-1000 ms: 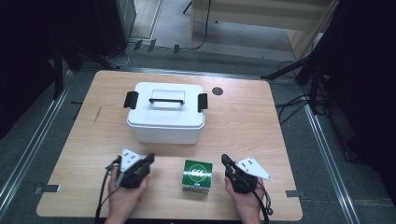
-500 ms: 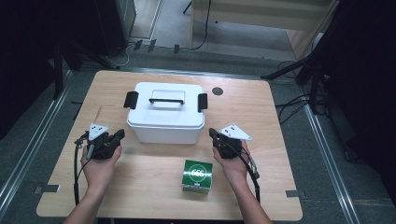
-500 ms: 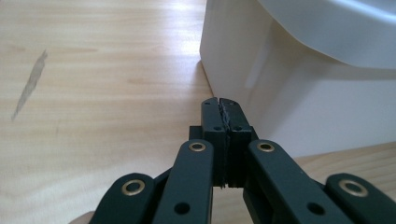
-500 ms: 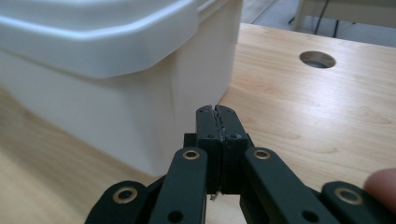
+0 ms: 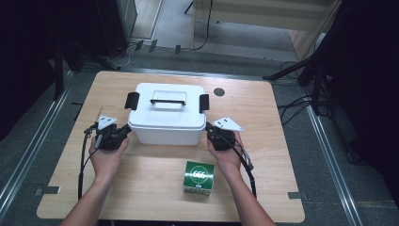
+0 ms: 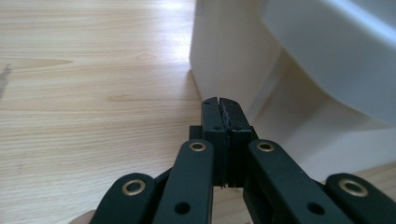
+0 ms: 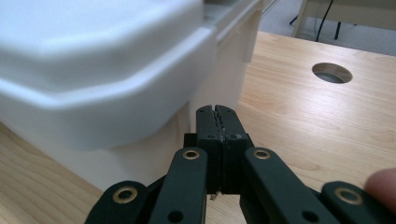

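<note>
white lidded box (image 5: 165,117), black handle, black latches

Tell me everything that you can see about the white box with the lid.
The white storage box looks like smooth plastic, rectangular with rounded corners. Its lid is on and overhangs the walls; a black carry handle lies flat in a recess on top, and a black latch sits at each end. It stands upright on the wooden table, toward the far side. The left gripper and right gripper, both shut, flank its near corners; contact is unclear.
</note>
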Tool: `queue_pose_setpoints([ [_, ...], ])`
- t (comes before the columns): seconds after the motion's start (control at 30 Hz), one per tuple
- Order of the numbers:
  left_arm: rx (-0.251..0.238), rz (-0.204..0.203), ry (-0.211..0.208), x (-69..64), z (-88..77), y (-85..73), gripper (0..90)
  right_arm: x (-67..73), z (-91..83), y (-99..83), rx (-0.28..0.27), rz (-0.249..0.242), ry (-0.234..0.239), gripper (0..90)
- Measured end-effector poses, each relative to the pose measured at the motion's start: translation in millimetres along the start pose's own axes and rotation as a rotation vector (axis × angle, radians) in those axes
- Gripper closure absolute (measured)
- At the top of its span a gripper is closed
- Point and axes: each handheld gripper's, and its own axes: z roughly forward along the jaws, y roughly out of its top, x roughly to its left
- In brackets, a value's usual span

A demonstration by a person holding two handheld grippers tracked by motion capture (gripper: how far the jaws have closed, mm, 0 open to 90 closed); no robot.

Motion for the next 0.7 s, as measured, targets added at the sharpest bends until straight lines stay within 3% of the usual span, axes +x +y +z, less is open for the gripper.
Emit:
queue_pose_setpoints([
  [0.1, -0.001, -0.004, 0.017, -3.9, 1.5, 0.2, 90.0, 4.3, 2.0, 0.6, 0.002, -0.009, -0.014, 90.0],
  [0.17, 0.003, 0.002, 0.021, -5.3, 0.4, -0.3, 90.0, 2.7, 1.4, -0.2, 0.003, 0.014, 0.003, 90.0],
  [0.33, 0.008, 0.017, 0.020, -9.3, -3.1, -2.8, 90.0, 2.1, -4.3, -3.3, 0.005, 0.008, 0.014, 90.0],
  [0.53, 0.002, -0.005, 0.007, -16.5, -10.1, -10.4, 90.0, 2.0, -14.9, -8.7, 0.009, 0.008, 0.023, 90.0],
  [0.7, 0.005, 0.023, 0.007, -27.4, -17.6, -17.3, 90.0, 1.6, -26.7, -13.8, 0.012, -0.021, 0.004, 90.0],
])
